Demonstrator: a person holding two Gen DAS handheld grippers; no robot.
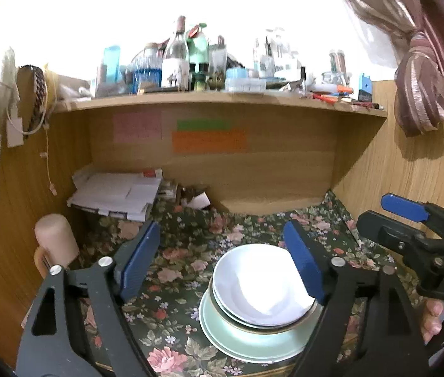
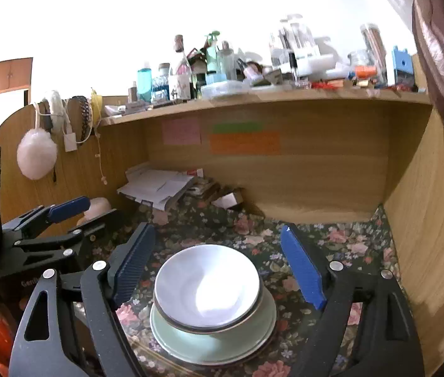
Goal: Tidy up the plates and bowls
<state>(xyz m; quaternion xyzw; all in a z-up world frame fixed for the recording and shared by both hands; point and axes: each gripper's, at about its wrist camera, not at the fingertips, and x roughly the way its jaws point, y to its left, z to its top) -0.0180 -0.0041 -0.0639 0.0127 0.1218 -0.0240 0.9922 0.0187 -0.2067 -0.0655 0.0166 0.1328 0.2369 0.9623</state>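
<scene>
A stack of dishes sits on the floral tablecloth: white bowls (image 1: 261, 286) nested on pale green plates (image 1: 247, 339). The same bowls (image 2: 206, 286) and green plates (image 2: 212, 342) show in the right wrist view. My left gripper (image 1: 222, 260) is open and empty, its right pad over the bowl's right rim. My right gripper (image 2: 219, 267) is open and empty, its fingers spread on either side of the stack, above it. The right gripper also shows at the right edge of the left wrist view (image 1: 410, 220), and the left gripper at the left of the right wrist view (image 2: 74, 216).
A wooden desk hutch surrounds the table, with a cluttered shelf (image 1: 222, 97) of bottles above. A pile of papers (image 1: 115, 194) lies at the back left. A pale cylinder (image 1: 55, 238) stands at the left. A curtain (image 1: 419, 94) hangs at the right.
</scene>
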